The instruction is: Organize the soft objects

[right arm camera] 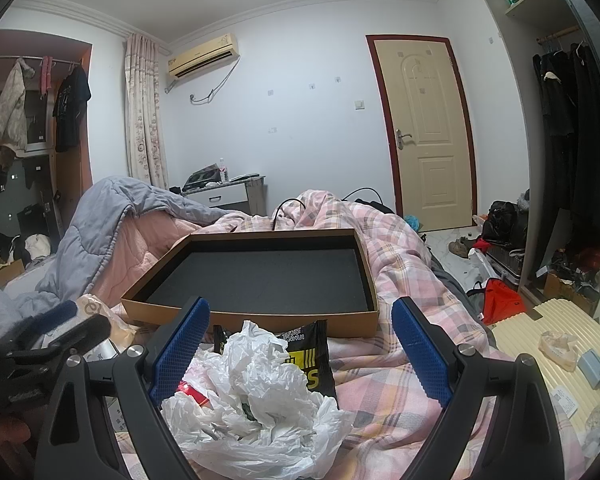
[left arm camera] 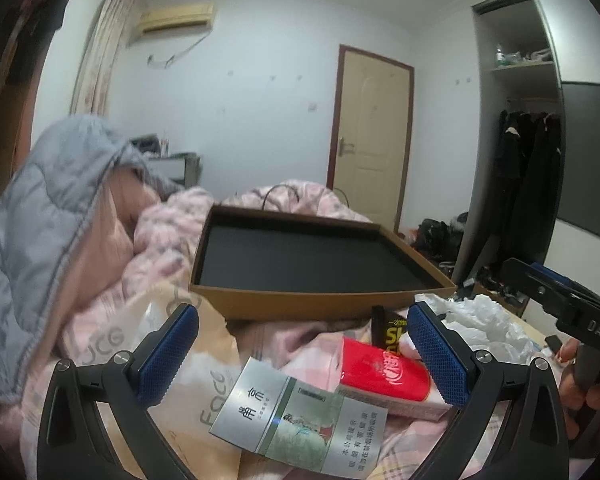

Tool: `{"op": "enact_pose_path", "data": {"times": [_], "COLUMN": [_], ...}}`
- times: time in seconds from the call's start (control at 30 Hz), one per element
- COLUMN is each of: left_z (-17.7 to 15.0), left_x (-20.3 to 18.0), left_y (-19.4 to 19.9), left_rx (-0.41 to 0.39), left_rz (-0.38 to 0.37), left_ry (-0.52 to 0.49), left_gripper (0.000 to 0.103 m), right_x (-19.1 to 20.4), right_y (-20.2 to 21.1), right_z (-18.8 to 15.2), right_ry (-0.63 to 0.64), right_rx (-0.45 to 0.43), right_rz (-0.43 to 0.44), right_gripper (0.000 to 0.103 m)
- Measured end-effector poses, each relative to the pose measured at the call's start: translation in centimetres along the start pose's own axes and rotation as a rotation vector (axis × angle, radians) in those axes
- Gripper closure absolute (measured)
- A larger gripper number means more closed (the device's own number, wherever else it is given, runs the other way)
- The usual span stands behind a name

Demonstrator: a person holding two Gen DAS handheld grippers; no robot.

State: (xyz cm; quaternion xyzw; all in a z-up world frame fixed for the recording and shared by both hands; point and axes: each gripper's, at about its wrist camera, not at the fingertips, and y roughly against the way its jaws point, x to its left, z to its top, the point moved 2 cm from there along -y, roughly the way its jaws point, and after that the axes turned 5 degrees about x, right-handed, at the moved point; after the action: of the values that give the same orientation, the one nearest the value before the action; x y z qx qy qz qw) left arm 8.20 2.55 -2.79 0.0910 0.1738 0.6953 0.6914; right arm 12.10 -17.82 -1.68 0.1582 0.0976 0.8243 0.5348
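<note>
Lying between the right gripper's (right arm camera: 300,350) spread jaws: white plastic bag (right arm camera: 256,396) (left gripper (left arm camera: 302,354) spread too).

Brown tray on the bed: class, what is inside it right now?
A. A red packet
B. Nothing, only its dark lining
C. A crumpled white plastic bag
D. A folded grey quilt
B: the brown tray shows only bare dark lining; the white plastic bag lies in front of it.

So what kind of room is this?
Most likely a bedroom. There's a bed heaped with a pink plaid quilt, an open wardrobe with dark coats hanging on a rail, and an air conditioner on the wall beside a curtain.
</note>
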Motion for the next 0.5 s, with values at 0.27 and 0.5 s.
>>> {"op": "enact_pose_path", "data": {"times": [0.27, 0.5], "left_z": [0.0, 1.7], "left_x": [0.1, 2.7], "left_y": [-0.2, 1.8], "left_rx": [0.017, 0.089], "left_rz": [0.007, -0.047], "left_ry": [0.001, 0.005], "left_gripper": [0.000, 0.000], "right_x": [0.0, 0.0], "right_y": [0.0, 0.0], "right_z": [0.0, 0.0], "right_ry": [0.000, 0.002], "right_rx": [0.000, -0.003], "right_rz": [0.000, -0.001], "right_gripper": [0.011, 0.011]}}
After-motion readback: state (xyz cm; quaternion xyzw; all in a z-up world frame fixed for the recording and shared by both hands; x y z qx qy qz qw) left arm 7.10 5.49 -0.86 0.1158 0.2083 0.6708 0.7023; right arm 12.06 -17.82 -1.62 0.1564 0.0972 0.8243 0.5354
